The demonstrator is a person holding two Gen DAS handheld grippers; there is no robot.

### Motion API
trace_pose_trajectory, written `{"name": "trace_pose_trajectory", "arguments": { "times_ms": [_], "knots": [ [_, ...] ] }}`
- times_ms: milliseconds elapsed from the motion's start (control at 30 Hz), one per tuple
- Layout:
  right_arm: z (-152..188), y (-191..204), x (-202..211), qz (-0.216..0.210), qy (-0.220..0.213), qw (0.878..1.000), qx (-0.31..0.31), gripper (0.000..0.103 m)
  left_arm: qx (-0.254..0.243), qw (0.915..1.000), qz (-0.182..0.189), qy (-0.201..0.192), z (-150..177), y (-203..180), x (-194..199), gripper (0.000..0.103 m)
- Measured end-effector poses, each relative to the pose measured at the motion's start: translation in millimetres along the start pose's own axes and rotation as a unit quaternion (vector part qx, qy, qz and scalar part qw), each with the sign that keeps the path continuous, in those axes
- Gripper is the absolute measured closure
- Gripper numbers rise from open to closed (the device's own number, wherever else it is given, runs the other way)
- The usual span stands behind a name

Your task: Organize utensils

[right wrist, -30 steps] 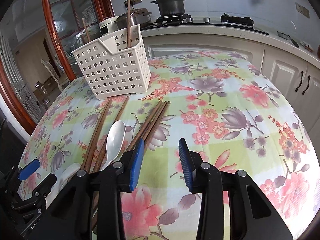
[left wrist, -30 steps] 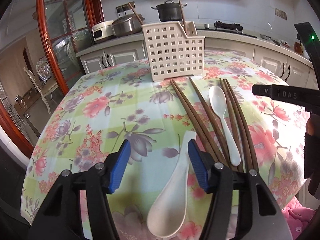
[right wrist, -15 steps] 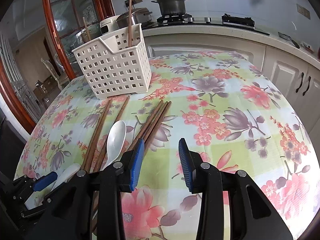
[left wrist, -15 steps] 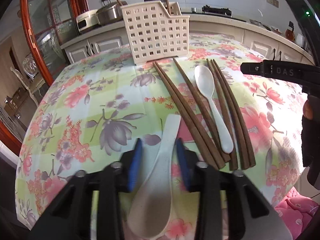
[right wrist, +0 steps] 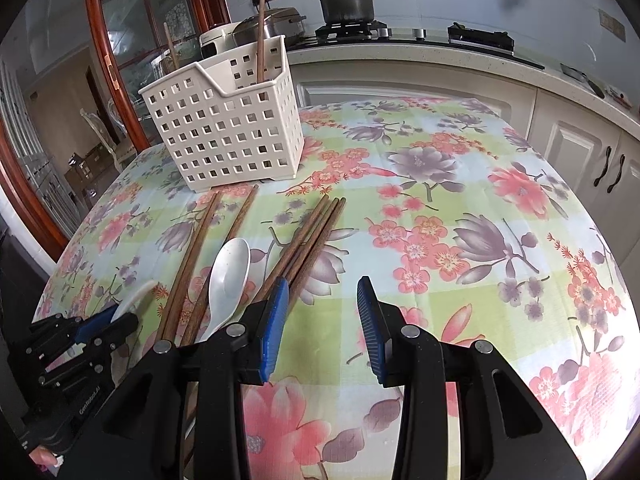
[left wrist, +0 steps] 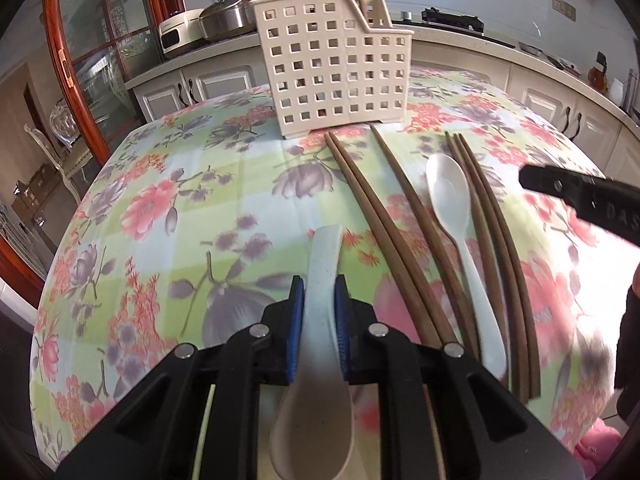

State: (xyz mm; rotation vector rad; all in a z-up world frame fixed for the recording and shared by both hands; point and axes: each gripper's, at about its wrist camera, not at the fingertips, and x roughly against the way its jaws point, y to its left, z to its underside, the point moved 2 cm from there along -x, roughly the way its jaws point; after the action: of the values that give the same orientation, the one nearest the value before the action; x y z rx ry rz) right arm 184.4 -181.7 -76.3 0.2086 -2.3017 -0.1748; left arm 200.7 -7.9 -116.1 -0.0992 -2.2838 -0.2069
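Kitchen cabinets and a stove with a dark pot (right wrist: 347, 0) run behind the table (right wrist: 460, 208), which wears a flowered cloth. Toward its far edge stands the white slotted utensil basket (right wrist: 224, 128), with two chopsticks upright inside. In front of it brown chopsticks (left wrist: 380, 216) lie in loose pairs running toward the near edge, with a white spoon (left wrist: 456, 216) among them, bowl toward the basket.

Over the near edge the left tool (left wrist: 319, 304) reaches level and low, pointing at the basket. A second ago its blue pads stood wide on either side of the beige soup spoon (left wrist: 320, 320); now they are clamped against the spoon's handle, whose end sticks out ahead while the bowl sits back between the black arms. Whether the spoon is off the cloth I cannot tell.

Farther right along the same edge, the right tool (right wrist: 322, 320) hovers with its jaws wide apart, as before, gripping nothing, the left pad just over the nearest chopstick ends.
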Motion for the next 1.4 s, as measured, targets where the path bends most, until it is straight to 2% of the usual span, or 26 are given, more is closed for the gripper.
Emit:
{"name": "trace_pose_trajectory", "arguments": {
  "times_ms": [167, 233, 267, 300, 367, 467, 933, 1133, 1400],
  "knots": [
    [-2, 4, -15, 0.017, 0.022, 1.000, 0.008, 0.067, 0.025, 0.9997, 0.002, -0.002, -21, 12, -13, 0.086],
    [-4, 7, -20, 0.022, 0.027, 0.999, 0.013, 0.068, 0.036, 0.9992, 0.009, -0.012, -27, 16, -10, 0.075],
    [-4, 8, -22, 0.024, 0.029, 0.999, 0.015, 0.070, 0.041, 0.9988, 0.013, -0.021, -30, 18, -7, 0.065],
    [-5, 10, -25, 0.029, 0.034, 0.999, 0.019, 0.071, 0.044, 0.9985, 0.013, -0.031, -32, 19, -2, 0.061],
    [-5, 11, -30, 0.041, 0.041, 0.998, 0.020, 0.075, 0.045, 0.9980, 0.010, -0.042, -34, 22, 4, 0.061],
    [-7, 12, -32, 0.045, 0.042, 0.998, 0.020, 0.075, 0.050, 0.9975, 0.010, -0.049, -36, 27, 10, 0.061],
    [-14, 19, -40, 0.033, 0.047, 0.998, 0.011, 0.076, 0.061, 0.9971, 0.013, -0.042, -38, 28, 1, 0.061],
    [-17, 12, -48, 0.052, 0.049, 0.997, 0.007, 0.091, 0.066, 0.9968, 0.016, -0.041, -45, 27, 1, 0.061],
    [-25, 8, -56, 0.059, 0.048, 0.997, 0.011, 0.092, 0.080, 0.9966, 0.015, -0.018, -54, 24, -13, 0.061]
  ]
}}
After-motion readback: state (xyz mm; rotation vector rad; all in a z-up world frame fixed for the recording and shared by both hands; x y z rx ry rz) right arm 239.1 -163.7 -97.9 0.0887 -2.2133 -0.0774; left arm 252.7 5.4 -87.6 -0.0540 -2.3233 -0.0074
